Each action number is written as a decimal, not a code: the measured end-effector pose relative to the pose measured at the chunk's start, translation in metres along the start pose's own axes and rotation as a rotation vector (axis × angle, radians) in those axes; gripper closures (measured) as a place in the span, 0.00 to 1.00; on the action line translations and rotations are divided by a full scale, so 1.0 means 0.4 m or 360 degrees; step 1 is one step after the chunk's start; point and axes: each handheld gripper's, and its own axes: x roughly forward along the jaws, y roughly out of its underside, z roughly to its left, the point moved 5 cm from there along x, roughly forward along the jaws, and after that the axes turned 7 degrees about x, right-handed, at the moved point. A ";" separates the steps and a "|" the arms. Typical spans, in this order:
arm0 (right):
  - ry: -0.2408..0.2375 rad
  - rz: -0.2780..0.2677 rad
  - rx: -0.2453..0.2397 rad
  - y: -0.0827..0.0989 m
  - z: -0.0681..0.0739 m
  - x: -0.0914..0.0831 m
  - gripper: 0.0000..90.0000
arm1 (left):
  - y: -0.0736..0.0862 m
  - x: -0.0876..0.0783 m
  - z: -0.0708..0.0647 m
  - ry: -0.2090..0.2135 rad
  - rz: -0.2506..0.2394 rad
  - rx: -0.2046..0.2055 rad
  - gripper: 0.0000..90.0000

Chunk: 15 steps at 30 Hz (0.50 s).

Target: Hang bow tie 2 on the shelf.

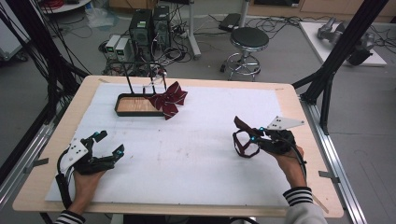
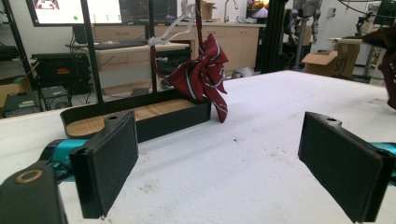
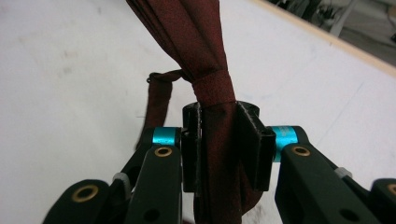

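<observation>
Here, right gripper (image 1: 252, 135) clamped on a dark red bow tie (image 1: 243, 140), pads pinching the bunched cloth just behind its wrapped middle band. In the right gripper view, bow tie (image 3: 205, 60) running straight up between the jaws, long axis in line with the gripper itself, fanning wider past the band toward the top edge; a narrow strap (image 3: 159, 95) looping off to the left of the band. In the high view, tie held just over the white mat (image 1: 187, 140), right of the middle, one end pointing up and away toward the far left, strap hanging in a loop below. Farther left, left gripper (image 1: 108, 142) resting low near the mat's near-left corner, jaws spread wide, nothing between the pads (image 2: 109, 163). Beyond, at the far side of the mat, a dark tray with a wooden floor (image 1: 122, 108) carrying a black wire rack (image 1: 140, 74); a second bow tie, red with pale stripes (image 1: 169, 99), hanging at the tray's right end from a white hanger (image 2: 170, 30), wings spread sideways, tails pointing down. All on a pale wooden table (image 1: 299, 107).
</observation>
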 end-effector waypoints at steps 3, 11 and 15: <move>0.0016 -0.0118 0.0032 -0.019 0.006 -0.009 0.80 | 0.000 0.000 0.000 0.0000 -0.0001 0.0001 0.14; 0.0015 -0.0302 0.0093 -0.051 0.021 -0.018 0.80 | 0.000 0.000 0.000 0.0000 -0.0001 0.0000 0.14; 0.0033 -0.0338 0.0112 -0.056 0.022 -0.019 0.80 | 0.000 0.000 0.000 -0.0002 -0.0002 -0.0003 0.14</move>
